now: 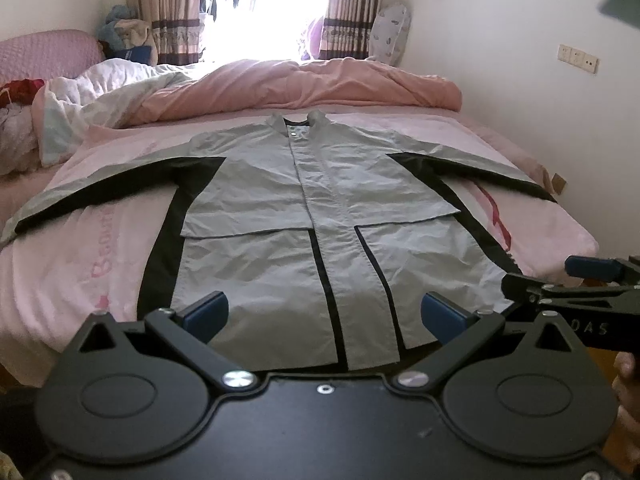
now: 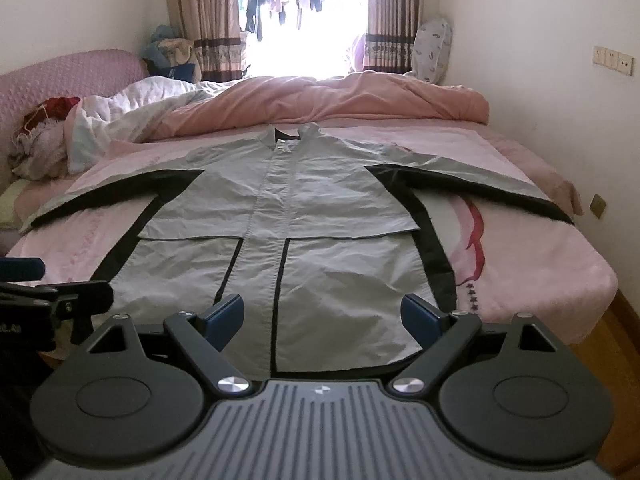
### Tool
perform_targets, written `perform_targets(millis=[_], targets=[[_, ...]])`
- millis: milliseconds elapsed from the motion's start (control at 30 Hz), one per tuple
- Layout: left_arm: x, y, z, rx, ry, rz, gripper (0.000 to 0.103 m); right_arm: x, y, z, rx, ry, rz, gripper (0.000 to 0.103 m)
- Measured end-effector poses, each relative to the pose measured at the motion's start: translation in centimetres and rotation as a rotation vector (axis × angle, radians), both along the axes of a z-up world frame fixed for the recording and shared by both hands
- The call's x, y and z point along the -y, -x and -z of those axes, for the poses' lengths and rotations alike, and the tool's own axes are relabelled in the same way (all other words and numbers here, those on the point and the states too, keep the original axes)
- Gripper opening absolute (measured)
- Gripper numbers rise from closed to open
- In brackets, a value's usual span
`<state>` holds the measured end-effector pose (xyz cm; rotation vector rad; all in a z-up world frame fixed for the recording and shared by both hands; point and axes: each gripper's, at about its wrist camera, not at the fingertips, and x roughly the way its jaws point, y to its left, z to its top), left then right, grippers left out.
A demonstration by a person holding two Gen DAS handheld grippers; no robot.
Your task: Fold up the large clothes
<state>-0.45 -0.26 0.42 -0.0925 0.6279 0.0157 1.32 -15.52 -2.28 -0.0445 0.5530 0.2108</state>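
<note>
On the bed [image 1: 560, 236], a grey coat [image 1: 280, 200] with black side panels lies flat and face up, collar toward the window [image 1: 268, 4], both sleeves spread out to the sides. A rumpled pink duvet [image 1: 320, 84] is heaped beyond the collar. The left tongs [image 1: 326, 314] hover at the coat's hem, spread wide and holding nothing. The right tongs [image 2: 322, 314] hang beside them at the same hem, equally wide apart and empty.

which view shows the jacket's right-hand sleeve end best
The right wrist view: the jacket's sleeve runs out to its end near the bed edge, unblocked. The left wrist view shows it too, but further off to the side.
</note>
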Motion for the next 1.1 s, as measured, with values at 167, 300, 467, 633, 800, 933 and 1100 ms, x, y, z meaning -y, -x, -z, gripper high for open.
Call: perform_targets(millis=[167, 300, 467, 633, 800, 933, 1100], targets=[[-0.2, -0.5, 0.3, -0.024, -0.021, -0.001, 0.103, -0.9, 0.0, 0.4, 0.0, 0.01, -0.016, 0.103], [-0.4, -0.2, 0.1, -0.012, -0.02, -0.008, 0.103, -1.3, 0.0, 0.7, -0.001, 0.025, -0.022, 0.103], [-0.4, -0.2, 0.0, -0.007, -0.017, -0.011, 0.103, -1.3, -0.1, 0.8, -0.008, 0.023, -0.021, 0.103], [-0.4, 0.0, 0.1, -0.006, -0.005, 0.004, 0.103, -1.4, 0.0, 0.8, -0.01, 0.027, -0.02, 0.103], [-0.5, 0.2, 0.0, 0.0, -0.01, -0.013, 0.103, -1.4, -0.1, 0.9, -0.011, 0.034, -0.022, 0.103], [-0.3, 0.1, 0.0, 0.0, -0.008, -0.013, 0.103, -1.4, -0.2, 1.1, -0.017, 0.031, -0.024, 0.103], [-0.4, 0.1, 0.1, -0.002, -0.027, -0.018, 0.103, -1.4, -0.2, 1.0, -0.017, 0.031, -0.026, 0.103]])
